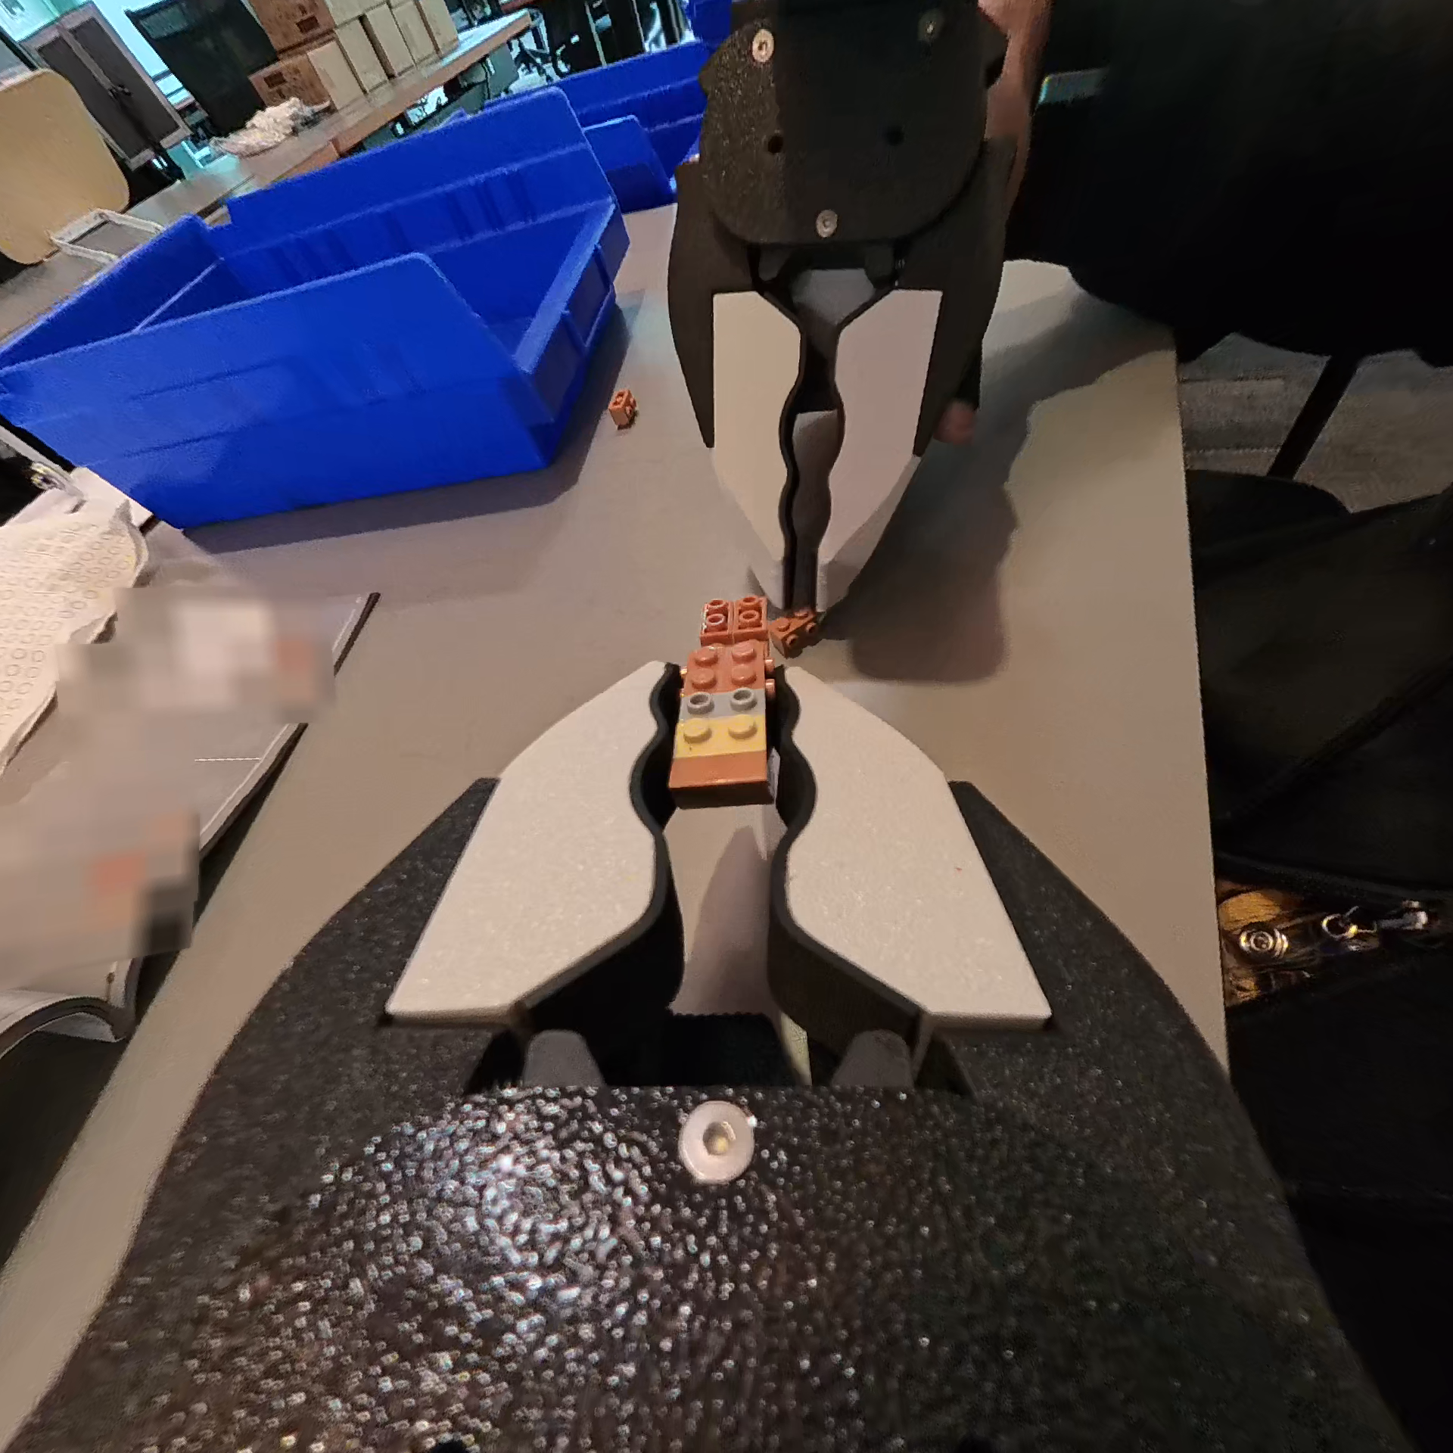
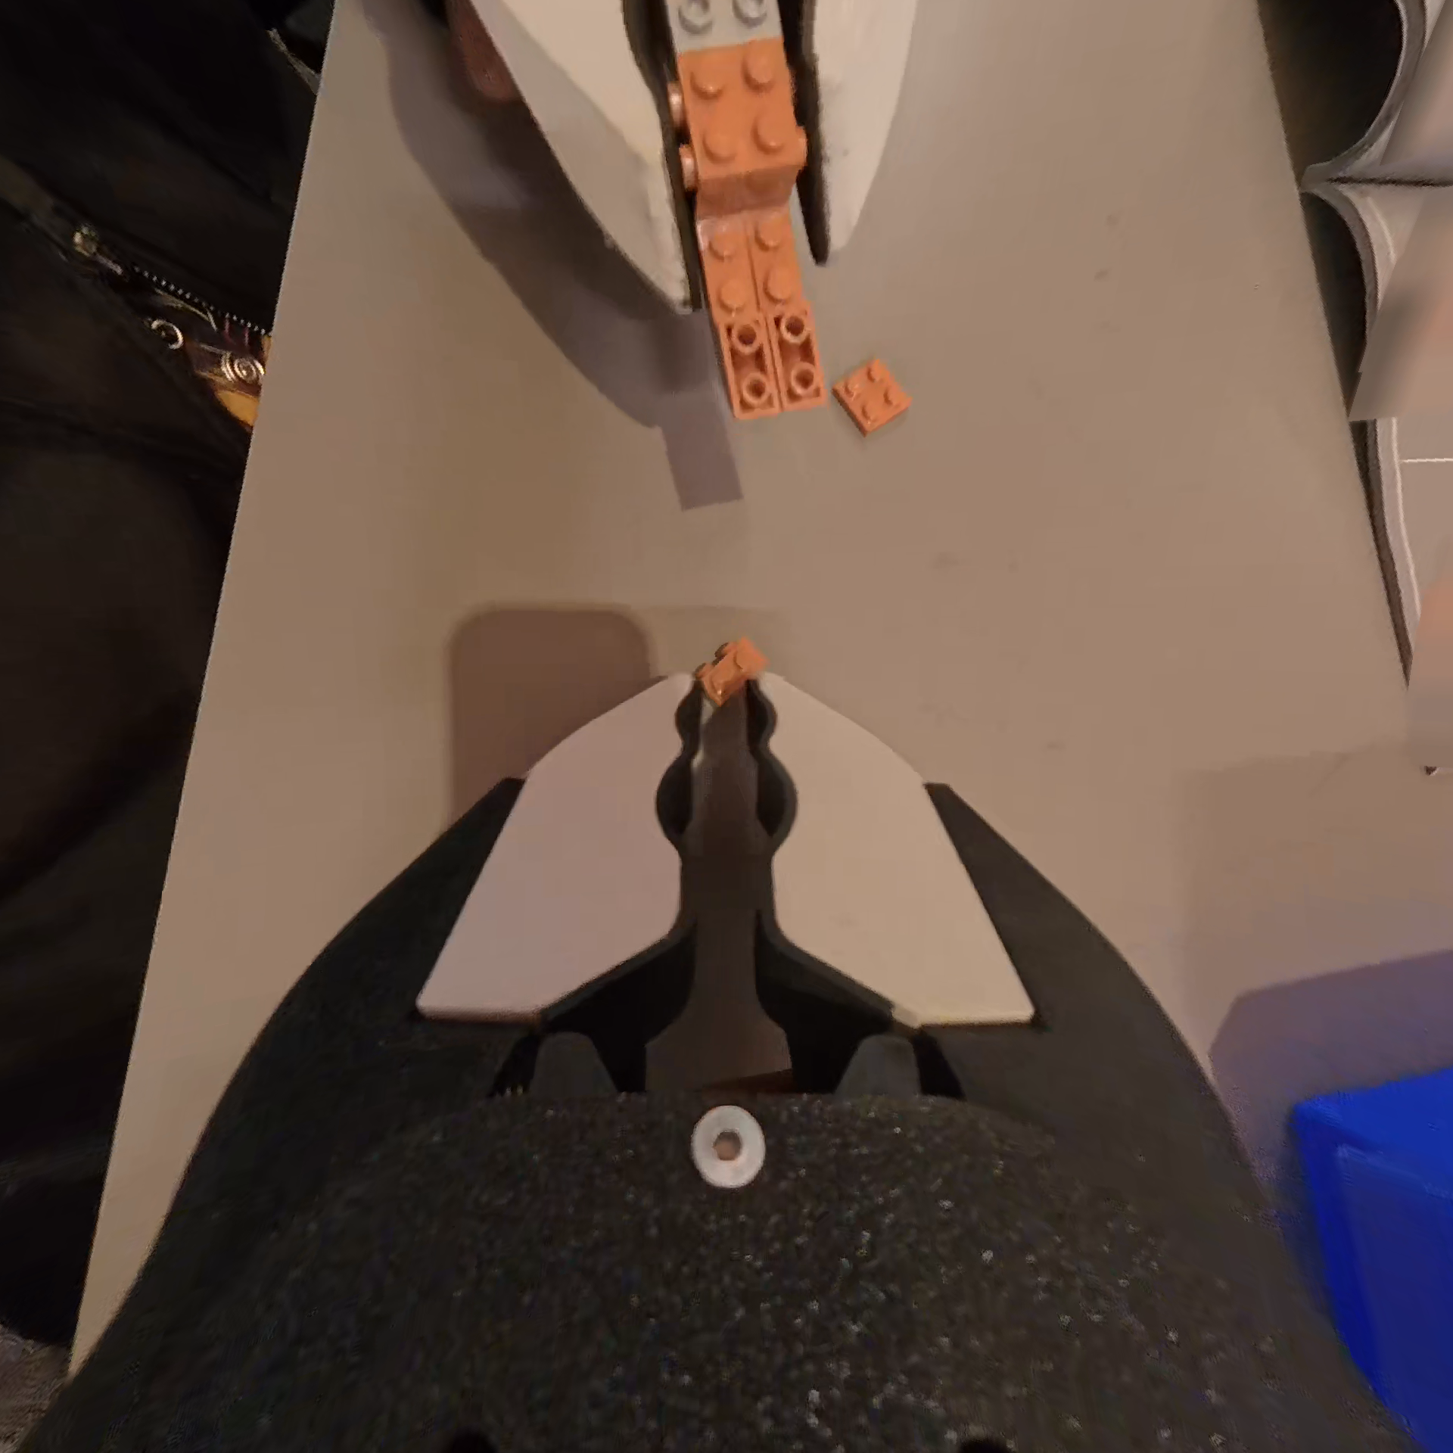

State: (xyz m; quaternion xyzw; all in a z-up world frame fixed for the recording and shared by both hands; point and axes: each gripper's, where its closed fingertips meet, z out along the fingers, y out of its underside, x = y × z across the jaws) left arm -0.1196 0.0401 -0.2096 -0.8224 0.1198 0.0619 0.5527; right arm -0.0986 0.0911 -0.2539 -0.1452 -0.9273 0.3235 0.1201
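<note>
Left gripper (image 1: 727,708): closed on a brick assembly (image 1: 723,731), one pad against each long side. The assembly is a stack of toy bricks, brown at both ends with a grey strip and a yellow strip across the middle. Its far end sticks out past the fingertips, and two brown side-by-side pieces with ring-shaped studs (image 1: 735,617) continue from it and appear to rest on the grey worktop (image 1: 487,566).

Right gripper (image 2: 727,680): nearly closed, pinching a small brown brick (image 2: 733,667) at the very tips. The brick sits tilted in the grip. In the left wrist view this gripper points down at the worktop, and the small brick lies at its tips, just beside the far end of the assembly; whether it touches the worktop I cannot tell.

Loose parts: a small square brown plate (image 2: 871,395) lies on the worktop just beside the assembly's far end. Another small brown brick (image 1: 623,406) lies by itself near the blue bins (image 1: 330,377).

Surroundings: the bins stand on the worktop to the left. Paper sheets (image 1: 63,597) and a booklet lie at the left edge. Dark clothing of a person (image 1: 1297,550) fills the right side.
</note>
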